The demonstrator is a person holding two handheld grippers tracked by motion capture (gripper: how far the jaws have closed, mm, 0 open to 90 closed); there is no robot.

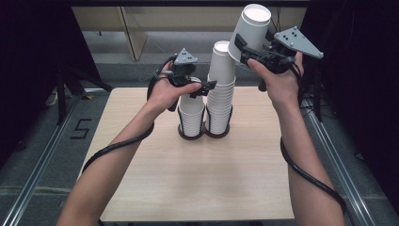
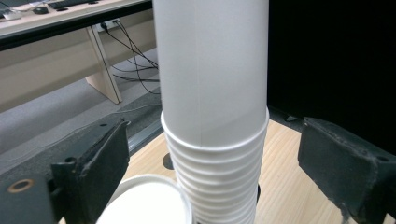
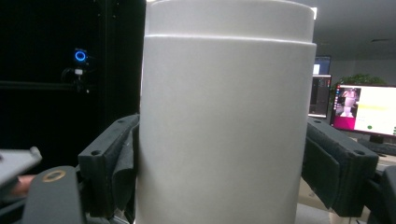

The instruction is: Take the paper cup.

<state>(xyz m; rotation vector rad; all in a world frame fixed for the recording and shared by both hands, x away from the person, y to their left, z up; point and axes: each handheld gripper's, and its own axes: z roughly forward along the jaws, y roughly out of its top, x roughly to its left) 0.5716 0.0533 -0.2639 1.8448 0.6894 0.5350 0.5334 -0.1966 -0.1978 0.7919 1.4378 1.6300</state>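
Two stacks of white paper cups stand in a dark double holder (image 1: 203, 135) at the table's middle. The tall stack (image 1: 221, 89) is on the right, the short stack (image 1: 191, 115) on the left. My left gripper (image 1: 209, 87) hovers over the short stack, open. In the left gripper view its jaws stand wide on either side of the tall stack (image 2: 212, 93) without touching it, and the short stack's top rim (image 2: 144, 200) lies below. My right gripper (image 1: 243, 47) is raised at the upper right, shut on a single white cup (image 1: 251, 28), whose wall (image 3: 224, 130) sits between its jaws.
The wooden table (image 1: 188, 188) has bare room in front of the holder. Dark curtains flank both sides. A desk with cables (image 2: 116, 70) stands behind the table. Monitors (image 3: 364, 109) glow at the far right in the right gripper view.
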